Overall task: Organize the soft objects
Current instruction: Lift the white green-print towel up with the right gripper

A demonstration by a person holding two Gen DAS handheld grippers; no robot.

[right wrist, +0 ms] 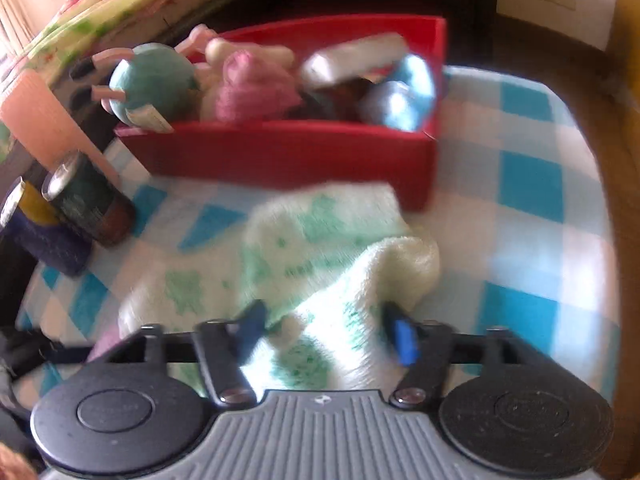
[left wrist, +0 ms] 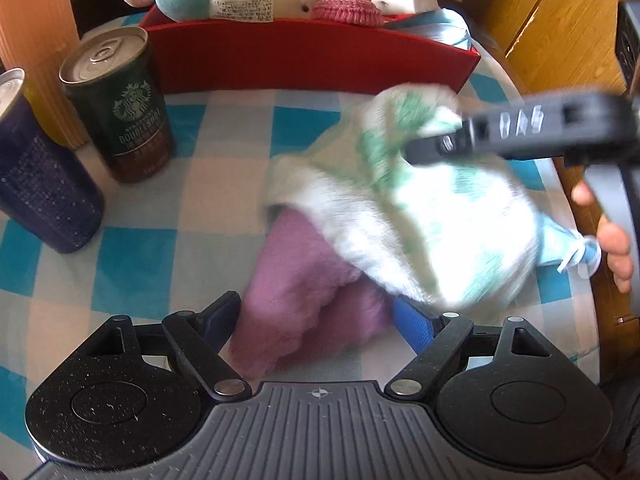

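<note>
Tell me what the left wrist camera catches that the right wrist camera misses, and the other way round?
Left only: a purple towel fully visible between the open left gripper, and the right gripper seen from the side.
Right only: a folded flowery quilt behind the table.
Both: the white-and-green towel, the red box of soft toys, and the Starbucks can.

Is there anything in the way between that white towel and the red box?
Nothing visible. Only bare tablecloth lies between the white towel, held by the right gripper, and the red box. The cans stand off to the left.
</note>
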